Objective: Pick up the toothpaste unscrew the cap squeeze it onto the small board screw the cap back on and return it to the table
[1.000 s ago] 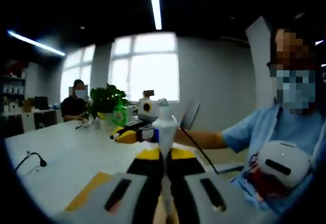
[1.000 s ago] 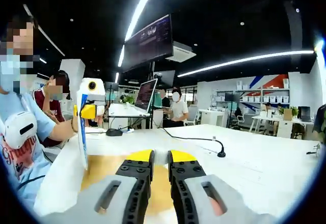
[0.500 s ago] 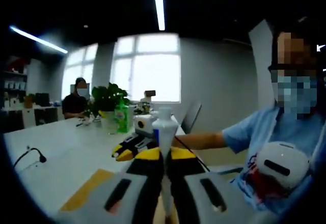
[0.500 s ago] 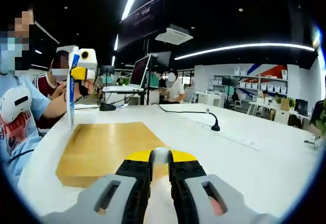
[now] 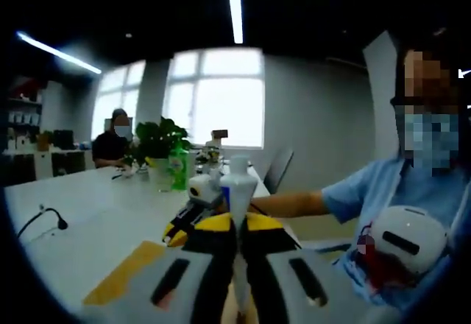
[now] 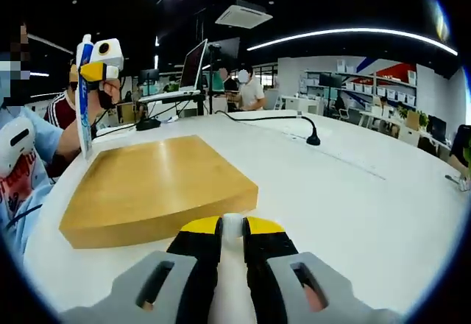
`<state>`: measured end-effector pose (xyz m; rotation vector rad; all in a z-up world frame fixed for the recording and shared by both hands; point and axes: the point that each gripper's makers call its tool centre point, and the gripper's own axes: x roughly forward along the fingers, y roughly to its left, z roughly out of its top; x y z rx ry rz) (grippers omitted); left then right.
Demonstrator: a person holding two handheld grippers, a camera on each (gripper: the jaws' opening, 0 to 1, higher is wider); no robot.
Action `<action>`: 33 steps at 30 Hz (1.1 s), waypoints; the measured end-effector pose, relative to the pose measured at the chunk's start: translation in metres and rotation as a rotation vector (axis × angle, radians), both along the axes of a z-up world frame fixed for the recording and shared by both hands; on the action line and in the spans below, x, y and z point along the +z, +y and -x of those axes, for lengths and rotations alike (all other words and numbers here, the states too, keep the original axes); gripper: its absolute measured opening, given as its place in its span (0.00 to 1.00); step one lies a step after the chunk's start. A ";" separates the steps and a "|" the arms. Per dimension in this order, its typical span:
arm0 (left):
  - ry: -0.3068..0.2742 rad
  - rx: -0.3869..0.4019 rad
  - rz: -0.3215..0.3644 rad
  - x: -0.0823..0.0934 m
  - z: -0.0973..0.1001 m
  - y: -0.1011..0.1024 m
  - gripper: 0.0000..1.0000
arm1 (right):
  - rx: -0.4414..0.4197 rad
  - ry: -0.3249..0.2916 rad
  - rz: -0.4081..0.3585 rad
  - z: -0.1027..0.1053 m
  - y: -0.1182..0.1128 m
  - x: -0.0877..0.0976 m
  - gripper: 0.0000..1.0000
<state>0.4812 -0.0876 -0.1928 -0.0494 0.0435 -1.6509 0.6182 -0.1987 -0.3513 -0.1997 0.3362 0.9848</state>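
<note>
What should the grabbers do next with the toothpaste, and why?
Probably tip the toothpaste tube down over the wooden board. The left gripper holds the tube upright; the right gripper pinches a small white cap just past the board's edge, so it looks ready to squeeze.

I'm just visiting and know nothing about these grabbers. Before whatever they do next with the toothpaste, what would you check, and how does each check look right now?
1. Toothpaste tube held by the left gripper: ok, its jaws are shut on the tube, which stands upright.
2. Cap secured: ok, a small white piece sits pinched between the right gripper's shut jaws; it looks like the cap.
3. Tube open for squeezing: cannot tell, the nozzle end is too blurred.
4. Small board ready: ok, it lies flat on the white table, top bare.
5. Tube over the board: not ok, in the right gripper view the tube is beside the board's far left edge.
</note>
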 end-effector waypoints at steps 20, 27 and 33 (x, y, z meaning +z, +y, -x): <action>0.024 0.010 0.000 -0.005 -0.002 0.002 0.02 | -0.028 0.000 0.068 -0.009 -0.011 -0.014 0.14; 0.029 0.014 -0.001 -0.007 -0.002 0.003 0.02 | -0.034 -0.052 -0.001 -0.009 -0.008 -0.001 0.21; 0.045 0.022 -0.002 -0.010 -0.004 0.008 0.02 | -0.012 -0.210 -0.125 0.002 -0.006 0.049 0.29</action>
